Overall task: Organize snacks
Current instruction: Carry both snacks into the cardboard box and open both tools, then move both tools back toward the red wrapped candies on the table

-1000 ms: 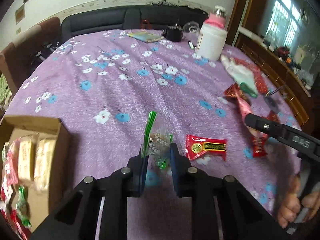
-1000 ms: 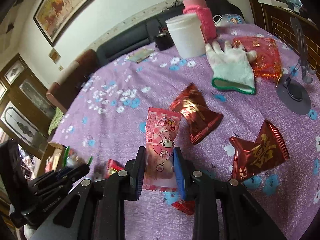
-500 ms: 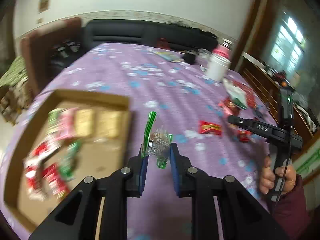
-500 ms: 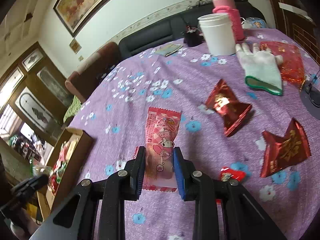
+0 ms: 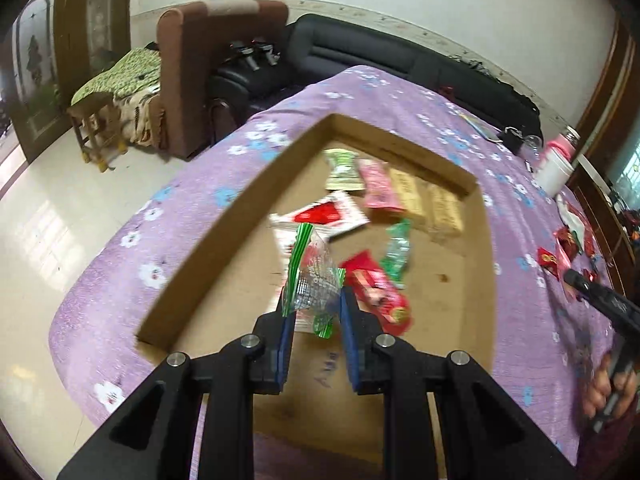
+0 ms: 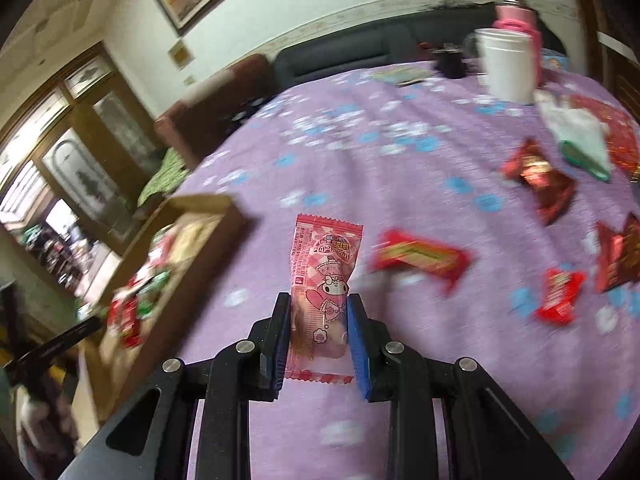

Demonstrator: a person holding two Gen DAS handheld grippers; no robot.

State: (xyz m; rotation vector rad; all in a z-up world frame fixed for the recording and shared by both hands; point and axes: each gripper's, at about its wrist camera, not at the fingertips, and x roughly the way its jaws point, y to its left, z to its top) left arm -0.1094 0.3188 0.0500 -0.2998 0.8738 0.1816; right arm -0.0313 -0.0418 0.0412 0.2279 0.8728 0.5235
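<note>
The cloth (image 6: 400, 168) is purple with white and blue flowers. The box (image 5: 460, 292) is plain brown card. The left gripper (image 5: 313, 312), black with blue pads, pinches a clear wrapper (image 5: 314, 280) edged in green stripes. The right gripper (image 6: 318, 320), coloured alike, grips a pink checked packet (image 6: 322, 280) printed with a cartoon rabbit. Near the cloth's far edge, the tub (image 6: 508, 64) is white and the flask (image 6: 516, 20) pink.
</note>
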